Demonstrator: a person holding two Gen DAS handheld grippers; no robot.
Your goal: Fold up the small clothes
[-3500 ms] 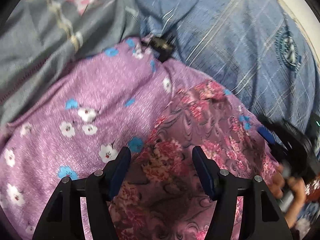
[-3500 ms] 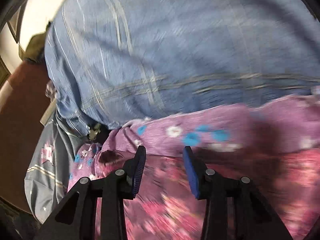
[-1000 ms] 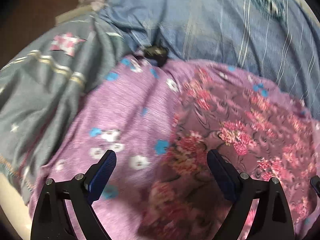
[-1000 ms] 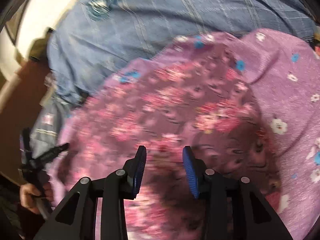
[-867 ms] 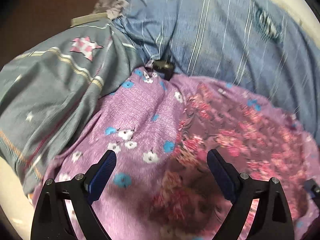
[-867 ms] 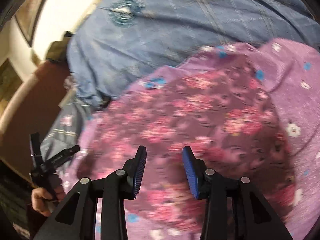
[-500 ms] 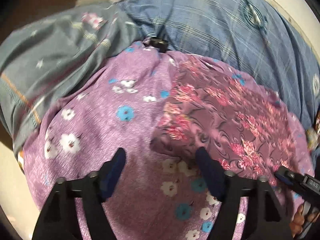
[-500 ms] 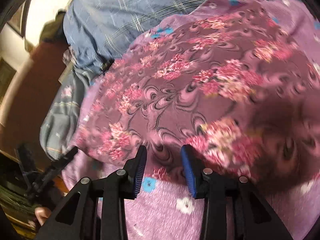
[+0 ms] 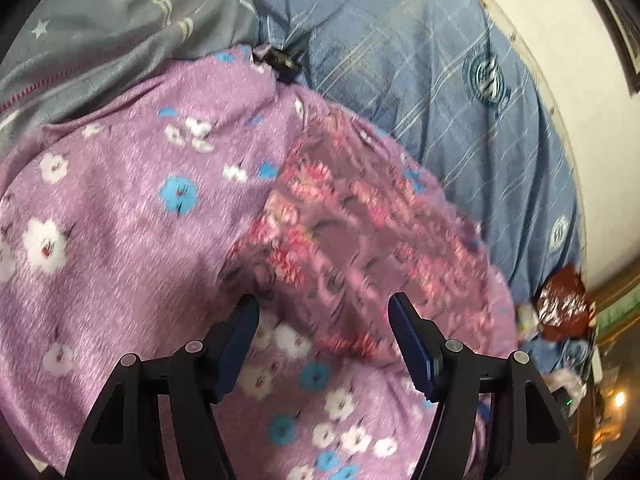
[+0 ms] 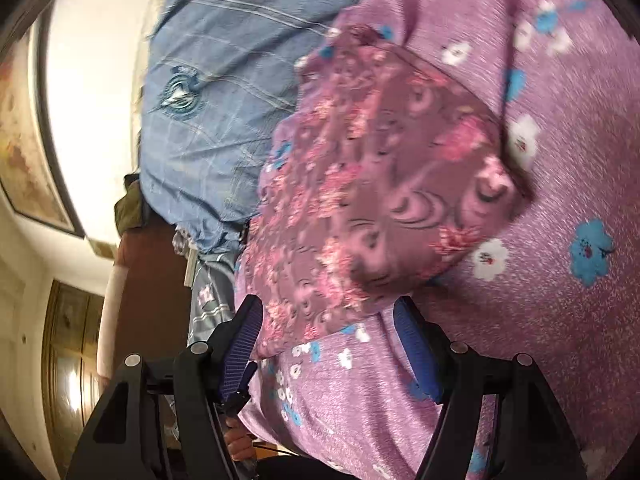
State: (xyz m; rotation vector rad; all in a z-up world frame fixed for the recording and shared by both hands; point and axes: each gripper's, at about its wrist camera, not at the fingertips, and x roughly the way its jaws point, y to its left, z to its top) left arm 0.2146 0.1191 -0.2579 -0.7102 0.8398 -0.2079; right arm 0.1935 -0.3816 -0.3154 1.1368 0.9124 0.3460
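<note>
A small mauve cloth with pink flowers (image 9: 360,224) lies folded on a larger purple cloth with white and blue flowers (image 9: 120,216). My left gripper (image 9: 324,320) is open and empty, its jaws just over the near edge of the mauve cloth. In the right wrist view the mauve cloth (image 10: 380,176) lies on the purple cloth (image 10: 560,320). My right gripper (image 10: 326,324) is open and empty, its jaws on either side of the mauve cloth's near edge.
A blue checked cloth with round logos (image 9: 440,80) lies behind, and shows in the right wrist view (image 10: 208,92). A grey cloth with stars (image 9: 100,28) lies at the far left. A dark red bag (image 9: 564,304) sits at the right. A framed picture (image 10: 24,128) hangs on the wall.
Both grippers have moved in low over the near edge of the mauve cloth. The right gripper's jaws have opened wider. The left jaws, wide a second ago, stand about as half a second ago.
</note>
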